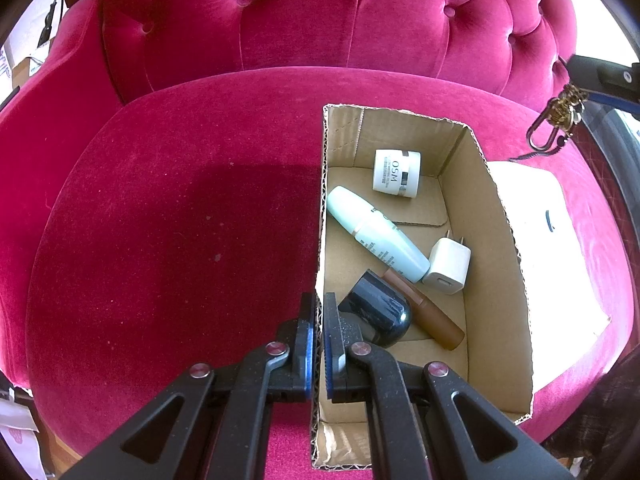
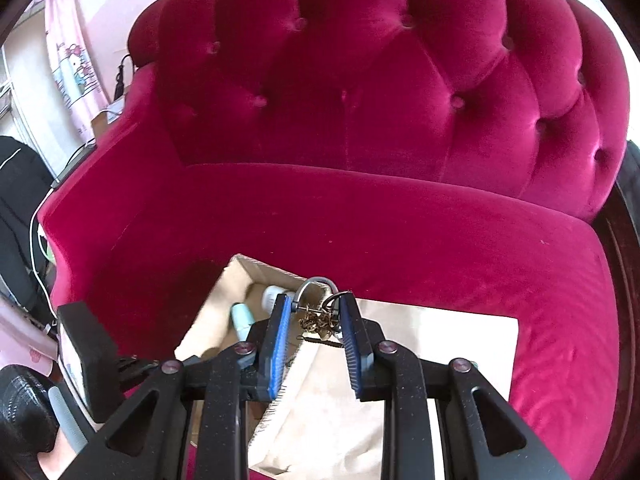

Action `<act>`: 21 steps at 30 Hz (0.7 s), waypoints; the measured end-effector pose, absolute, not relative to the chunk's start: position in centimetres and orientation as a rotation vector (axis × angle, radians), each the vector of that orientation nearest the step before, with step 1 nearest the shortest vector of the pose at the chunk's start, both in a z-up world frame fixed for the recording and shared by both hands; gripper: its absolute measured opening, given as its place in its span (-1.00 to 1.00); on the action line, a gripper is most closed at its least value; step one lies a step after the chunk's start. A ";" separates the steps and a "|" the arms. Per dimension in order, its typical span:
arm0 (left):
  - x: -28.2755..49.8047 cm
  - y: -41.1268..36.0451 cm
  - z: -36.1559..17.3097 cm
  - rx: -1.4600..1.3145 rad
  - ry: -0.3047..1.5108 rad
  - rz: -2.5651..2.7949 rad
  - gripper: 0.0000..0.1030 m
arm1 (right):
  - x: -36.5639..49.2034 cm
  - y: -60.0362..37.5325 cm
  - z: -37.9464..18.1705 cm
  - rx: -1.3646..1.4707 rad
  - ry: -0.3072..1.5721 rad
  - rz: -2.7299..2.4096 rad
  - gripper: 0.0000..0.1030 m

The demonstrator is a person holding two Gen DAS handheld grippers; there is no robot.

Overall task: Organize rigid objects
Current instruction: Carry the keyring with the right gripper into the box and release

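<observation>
Here, the keychain (image 2: 318, 320), a brassy cluster on a metal ring, is hanging clamped between the blue pads of the right gripper (image 2: 316, 322), above the cardboard box (image 1: 500, 240) sitting on the red velvet sofa (image 1: 180, 220). The left gripper (image 1: 319, 312) is pinching the box's left wall, jaws closed on it. Inside are lying 1 white jar (image 1: 397, 174), 1 pale blue bottle (image 1: 376, 236), 1 white charger (image 1: 448, 266), 1 brown tube (image 1: 428, 314) and 1 dark rounded object (image 1: 380, 312).

Plush velvet sofa (image 1: 160, 220), matt corrugated cardboard box (image 1: 492, 248), glossy metal keyring (image 2: 320, 312).
</observation>
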State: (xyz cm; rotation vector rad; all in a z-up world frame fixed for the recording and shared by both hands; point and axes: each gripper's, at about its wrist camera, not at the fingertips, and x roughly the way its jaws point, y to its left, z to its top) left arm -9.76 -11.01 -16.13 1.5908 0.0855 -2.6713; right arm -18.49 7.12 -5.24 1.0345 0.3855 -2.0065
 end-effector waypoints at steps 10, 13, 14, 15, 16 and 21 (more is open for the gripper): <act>-9.7 -11.5 -16.1 1.591 0.086 -2.671 -0.94 | -17.0 5.7 -5.8 1.034 0.407 -1.942 -0.51; -9.7 -11.4 -16.1 1.591 0.085 -2.672 -0.94 | -16.1 4.9 -6.1 1.027 0.422 -1.915 -0.51; -9.7 -11.6 -16.0 1.591 0.086 -2.672 -0.94 | -15.9 4.7 -6.2 1.026 0.427 -1.908 -0.51; -9.7 -11.6 -16.0 1.591 0.087 -2.671 -0.94 | -15.7 4.6 -6.4 1.027 0.433 -1.900 -0.51; -9.8 -11.7 -16.0 1.591 0.086 -2.671 -0.94 | -15.5 4.4 -6.6 1.029 0.437 -1.891 -0.51; -9.7 -11.7 -16.0 1.591 0.088 -2.672 -0.93 | -14.4 3.6 -7.4 1.033 0.464 -1.856 -0.51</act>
